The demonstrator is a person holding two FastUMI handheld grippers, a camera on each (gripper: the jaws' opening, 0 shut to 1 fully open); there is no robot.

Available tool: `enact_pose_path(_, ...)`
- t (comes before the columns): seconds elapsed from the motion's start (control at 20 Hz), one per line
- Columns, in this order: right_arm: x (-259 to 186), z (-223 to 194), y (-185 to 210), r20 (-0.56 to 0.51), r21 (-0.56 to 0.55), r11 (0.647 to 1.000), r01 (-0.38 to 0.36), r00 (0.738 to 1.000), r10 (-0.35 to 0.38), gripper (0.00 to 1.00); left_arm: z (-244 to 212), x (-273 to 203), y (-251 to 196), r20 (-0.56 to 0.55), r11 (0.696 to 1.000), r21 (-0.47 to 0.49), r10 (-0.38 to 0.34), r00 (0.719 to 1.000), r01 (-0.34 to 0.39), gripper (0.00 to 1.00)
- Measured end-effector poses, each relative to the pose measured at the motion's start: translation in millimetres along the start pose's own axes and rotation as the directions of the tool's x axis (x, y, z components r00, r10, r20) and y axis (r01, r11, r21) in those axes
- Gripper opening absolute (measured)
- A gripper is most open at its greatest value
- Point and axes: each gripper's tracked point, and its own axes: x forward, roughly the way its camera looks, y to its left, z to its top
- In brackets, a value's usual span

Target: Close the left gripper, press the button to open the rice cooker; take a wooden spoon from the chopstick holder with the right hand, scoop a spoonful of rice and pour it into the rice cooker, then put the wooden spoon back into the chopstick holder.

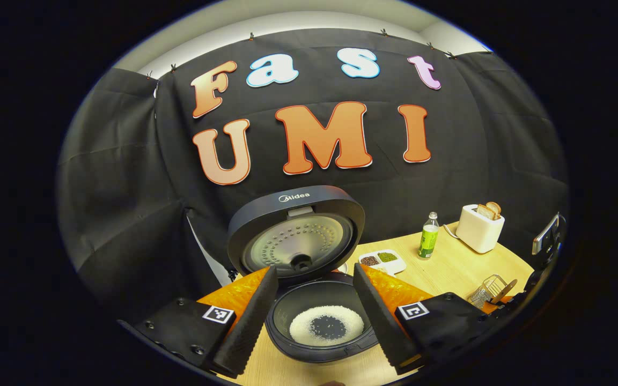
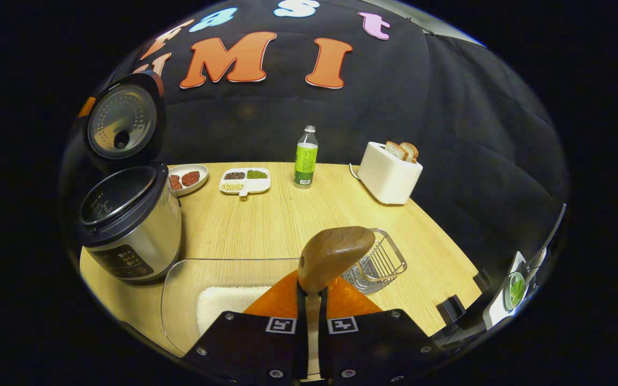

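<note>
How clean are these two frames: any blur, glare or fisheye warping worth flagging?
Left gripper view: sharp throughout; the rice cooker lid shows soft reflections on its metal inner plate, and the table edge curves strongly near the rim. Right gripper view: the wooden spoon up close looks slightly soft with a mild sheen; the toaster leans from distortion.

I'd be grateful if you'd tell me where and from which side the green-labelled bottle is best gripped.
Grip the bottle across its straight labelled body, coming in level from the open table in front of it. It stands upright and narrow, with the sectioned dish on one side and the toaster on the other, so the front approach looks freest.
</note>
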Motion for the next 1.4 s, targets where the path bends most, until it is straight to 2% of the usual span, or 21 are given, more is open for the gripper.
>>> enact_pose_path(0.35, 6, -15, 12, -0.044, 0.067, 0.997, -0.029, 0.999, 0.032, 0.07, -1, 1, 7, 0.011, 0.999, 0.036, 0.006, 1.000, -0.006, 0.87)
enact_pose_path(0.4, 5, -15, 14, -0.045, 0.079, 0.996, -0.035, 0.998, 0.039, 0.07, 0, 2, 8, 0.009, 0.999, 0.035, 0.008, 1.000, -0.008, 1.00)
enact_pose_path(0.45, 4, -15, 13, -0.041, 0.083, 0.996, -0.038, 0.998, 0.042, 0.07, -2, 2, 9, 0.007, 0.999, 0.034, 0.012, 1.000, -0.012, 1.00)
enact_pose_path(0.55, 2, -15, 17, -0.033, 0.122, 0.991, -0.058, 0.998, 0.062, 0.07, -1, 2, 10, 0.006, 0.999, 0.033, 0.015, 1.000, -0.016, 0.87)
enact_pose_path(0.7, 1, -15, 19, -0.031, 0.142, 0.988, -0.059, 0.997, 0.064, 0.07, -2, 4, 10, 0.004, 0.999, 0.032, 0.018, 1.000, -0.018, 0.87)
enact_pose_path(1.0, -7, -19, 44, -0.047, 0.241, 0.959, -0.147, 0.986, 0.162, 0.07, -1, 5, 6, 0.005, 0.999, 0.041, 0.002, 1.000, -0.002, 0.87)
enact_pose_path(1.05, -7, -18, 45, -0.044, 0.246, 0.958, -0.150, 0.985, 0.165, 0.07, -1, 4, 5, 0.005, 0.999, 0.042, -0.001, 1.000, 0.001, 0.95)
enact_pose_path(1.1, -7, -19, 44, -0.042, 0.254, 0.955, -0.151, 0.985, 0.167, 0.07, 0, 4, 5, 0.005, 0.999, 0.045, -0.003, 1.000, 0.003, 0.95)
enact_pose_path(1.4, -3, -19, 46, -0.084, 0.368, 0.910, -0.191, 0.968, 0.238, 0.07, -2, 7, 8, 0.004, 0.998, 0.054, -0.006, 1.000, 0.006, 0.95)
